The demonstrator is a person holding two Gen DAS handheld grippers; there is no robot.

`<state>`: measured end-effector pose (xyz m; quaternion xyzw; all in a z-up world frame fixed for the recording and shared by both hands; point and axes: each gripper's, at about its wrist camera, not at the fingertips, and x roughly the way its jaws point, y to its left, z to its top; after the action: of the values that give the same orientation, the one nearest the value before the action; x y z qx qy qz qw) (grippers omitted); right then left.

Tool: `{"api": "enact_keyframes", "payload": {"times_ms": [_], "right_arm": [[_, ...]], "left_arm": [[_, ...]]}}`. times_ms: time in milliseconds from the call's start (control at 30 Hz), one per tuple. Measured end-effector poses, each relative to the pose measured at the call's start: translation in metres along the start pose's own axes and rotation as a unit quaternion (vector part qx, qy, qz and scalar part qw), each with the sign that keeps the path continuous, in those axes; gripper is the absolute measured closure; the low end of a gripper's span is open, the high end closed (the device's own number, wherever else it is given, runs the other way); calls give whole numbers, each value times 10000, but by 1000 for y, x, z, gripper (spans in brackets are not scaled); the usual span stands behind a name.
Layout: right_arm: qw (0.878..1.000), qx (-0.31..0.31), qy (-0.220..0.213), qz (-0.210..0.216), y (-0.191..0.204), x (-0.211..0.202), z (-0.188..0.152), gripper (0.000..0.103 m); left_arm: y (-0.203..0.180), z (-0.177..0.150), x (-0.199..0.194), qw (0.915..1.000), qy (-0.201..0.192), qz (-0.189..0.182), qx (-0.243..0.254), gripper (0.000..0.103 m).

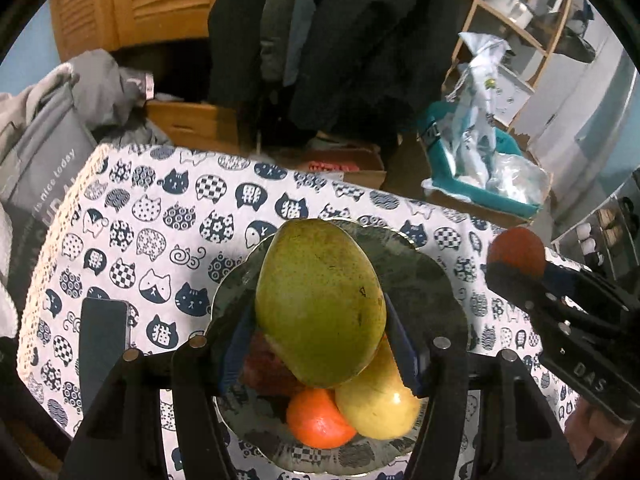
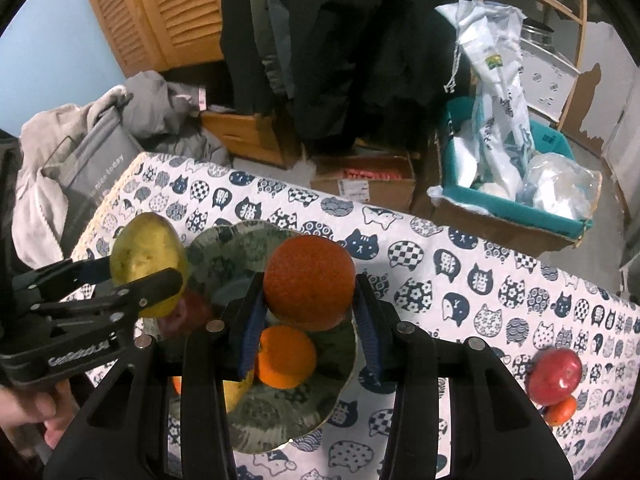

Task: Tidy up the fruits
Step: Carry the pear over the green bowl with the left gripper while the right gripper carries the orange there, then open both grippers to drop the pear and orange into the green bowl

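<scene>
Already crowded, the scalloped dark glass plate (image 1: 432, 276) could shed fruit: left gripper (image 1: 320, 332) clasps a green-yellow mango (image 1: 320, 300), right gripper (image 2: 308, 320) an orange (image 2: 310, 280).

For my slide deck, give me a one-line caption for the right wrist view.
Right tongs carry an orange over the fruit plate while left tongs bring a mango.

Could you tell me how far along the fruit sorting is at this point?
Done: the plate already holds an orange, a yellow fruit and a red one. In hand: left tongs grip a mango, right tongs a big orange, both over the plate. Left: an apple and small orange on the cloth.
</scene>
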<state>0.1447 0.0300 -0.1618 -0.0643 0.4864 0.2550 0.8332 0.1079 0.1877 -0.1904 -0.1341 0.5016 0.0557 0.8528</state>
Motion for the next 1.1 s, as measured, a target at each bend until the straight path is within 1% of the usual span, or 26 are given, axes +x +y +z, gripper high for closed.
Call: {"api": "enact_keyframes", "payload": {"times_ms": [333, 667, 767, 867, 933, 1000, 1100], "right_arm": [[9999, 47, 152, -25, -7, 13, -2, 61], [9997, 95, 219, 2, -10, 20, -4, 61], [9997, 104, 220, 9, -10, 20, -4, 61], [9997, 110, 227, 10, -10, 21, -4, 61], [9996, 123, 246, 23, -10, 22, -4, 61], [9995, 131, 279, 43, -9, 24, -4, 61], [9993, 104, 346, 88, -5, 30, -4, 61]], "left_arm": [[4, 1, 33, 9991, 397, -71, -126, 39], [5, -3, 56, 9962, 840, -110, -190, 39], [4, -1, 53, 9968, 751, -206, -191, 39], [1, 2, 46, 9979, 612, -162, -135, 23], [1, 3, 43, 9984, 551, -75, -127, 23], [3, 3, 40, 9983, 545, -114, -183, 23], [6, 1, 32, 9986, 471, -53, -224, 23]]}}
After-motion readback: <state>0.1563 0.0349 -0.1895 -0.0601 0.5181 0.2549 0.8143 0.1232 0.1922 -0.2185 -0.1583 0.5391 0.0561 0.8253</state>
